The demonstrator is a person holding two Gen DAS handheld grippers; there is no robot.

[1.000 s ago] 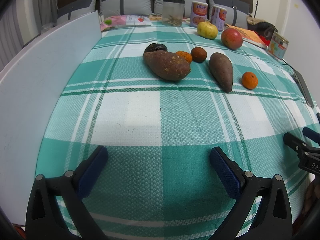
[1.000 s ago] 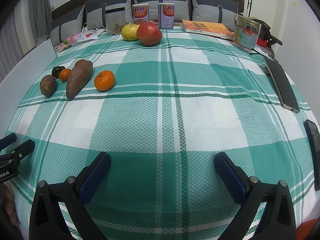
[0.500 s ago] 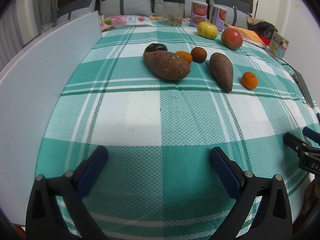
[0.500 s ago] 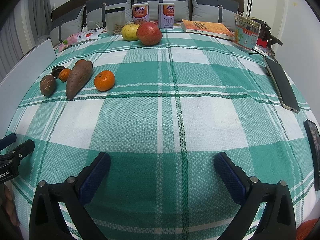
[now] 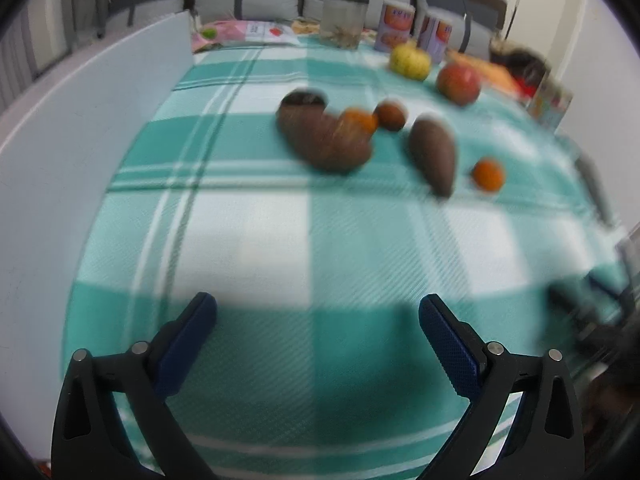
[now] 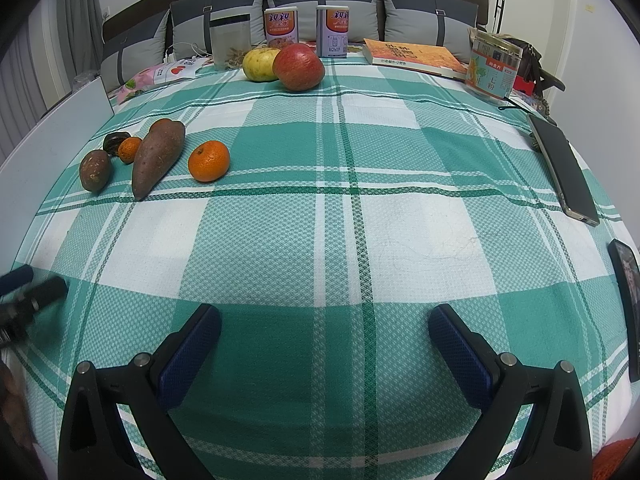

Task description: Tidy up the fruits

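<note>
Both the left gripper (image 5: 318, 312) and right gripper (image 6: 325, 324) stand apart and empty; the large sweet potato (image 5: 324, 142), long axis oblique, lies ahead, nearer the left.

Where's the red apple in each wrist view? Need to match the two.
Left wrist: red apple sits upper right, far across the checked cloth, blurred.
Right wrist: red apple sits top centre, sharp.
Shared landmark: the yellow apple directly on its left in both views, with the two printed cans behind.
</note>
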